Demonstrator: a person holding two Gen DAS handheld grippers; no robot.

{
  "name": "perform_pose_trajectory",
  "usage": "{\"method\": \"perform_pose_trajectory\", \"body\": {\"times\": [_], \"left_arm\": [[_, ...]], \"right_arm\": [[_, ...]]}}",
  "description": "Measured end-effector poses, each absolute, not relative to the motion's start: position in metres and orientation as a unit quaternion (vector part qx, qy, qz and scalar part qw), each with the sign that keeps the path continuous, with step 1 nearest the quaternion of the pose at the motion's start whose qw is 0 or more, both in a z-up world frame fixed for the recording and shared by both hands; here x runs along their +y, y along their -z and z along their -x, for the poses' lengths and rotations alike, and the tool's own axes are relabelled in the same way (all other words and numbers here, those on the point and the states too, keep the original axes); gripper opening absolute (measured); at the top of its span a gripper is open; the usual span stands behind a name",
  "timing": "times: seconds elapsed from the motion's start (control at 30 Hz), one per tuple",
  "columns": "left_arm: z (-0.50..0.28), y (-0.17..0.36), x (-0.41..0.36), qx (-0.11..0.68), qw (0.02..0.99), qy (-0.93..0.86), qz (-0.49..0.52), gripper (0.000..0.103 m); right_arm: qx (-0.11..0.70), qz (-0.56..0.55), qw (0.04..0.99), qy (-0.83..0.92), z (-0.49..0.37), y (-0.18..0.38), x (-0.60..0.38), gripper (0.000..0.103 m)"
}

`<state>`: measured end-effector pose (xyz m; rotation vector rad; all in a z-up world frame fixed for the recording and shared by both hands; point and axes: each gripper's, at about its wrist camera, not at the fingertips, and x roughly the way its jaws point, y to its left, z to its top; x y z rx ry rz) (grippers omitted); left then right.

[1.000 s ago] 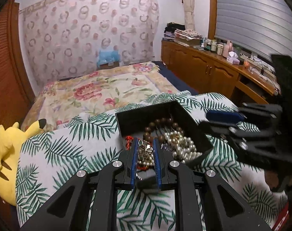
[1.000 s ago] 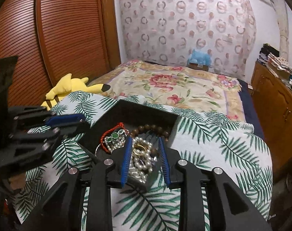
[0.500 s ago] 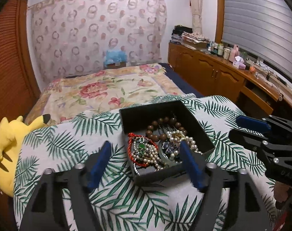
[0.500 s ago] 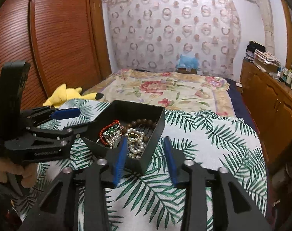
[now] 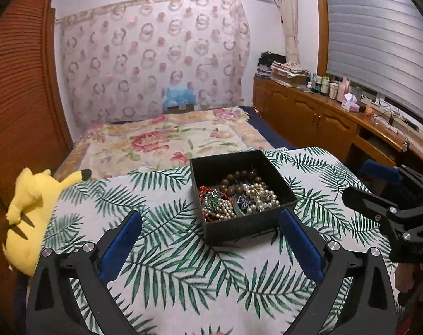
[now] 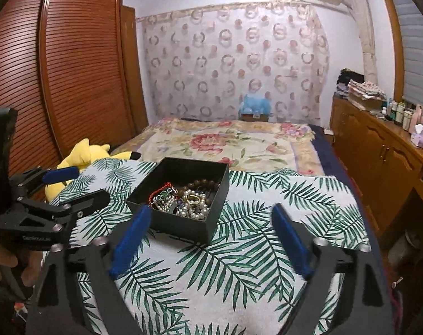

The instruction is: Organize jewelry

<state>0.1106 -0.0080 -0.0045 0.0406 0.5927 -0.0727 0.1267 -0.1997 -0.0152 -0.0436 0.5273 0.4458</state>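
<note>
A black open box (image 5: 278, 186) (image 6: 221, 192) sits on the palm-leaf cloth. It holds mixed jewelry (image 5: 236, 198) (image 6: 183, 199): a brown bead bracelet, pearl strands, a red cord bracelet with green stones, a gold ring. My left gripper (image 5: 210, 217) is wide open and empty, just in front of the box; it also shows at the left of the right wrist view (image 6: 80, 181). My right gripper (image 6: 211, 212) is wide open and empty, in front of the box; it shows at the right of the left wrist view (image 5: 367, 181).
The palm-leaf cloth (image 5: 161, 251) covers the table in front of a bed with a floral cover (image 5: 161, 139). A yellow plush toy (image 5: 30, 203) lies at the table's left edge. A wooden cabinet with bottles (image 5: 323, 106) runs along the right wall.
Both grippers have pulled back and up from the box and opened wide. The left gripper, earlier shut over the jewelry, has let go, and the jewelry lies in the box.
</note>
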Motion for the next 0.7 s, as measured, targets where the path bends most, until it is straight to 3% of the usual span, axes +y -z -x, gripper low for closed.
{"method": "perform_pose_trajectory", "body": {"times": [0.13, 0.7], "left_arm": [[-0.091, 0.002, -0.008, 0.282, 0.959, 0.025, -0.019, 0.095], [-0.066, 0.004, 0.008, 0.288, 0.957, 0.001, 0.006, 0.095]], "right_arm": [[0.245, 0.010, 0.946, -0.213, -0.113, 0.011, -0.206, 0.100], [0.228, 0.009, 0.954, -0.192, -0.093, 0.010, -0.211, 0.100]]}}
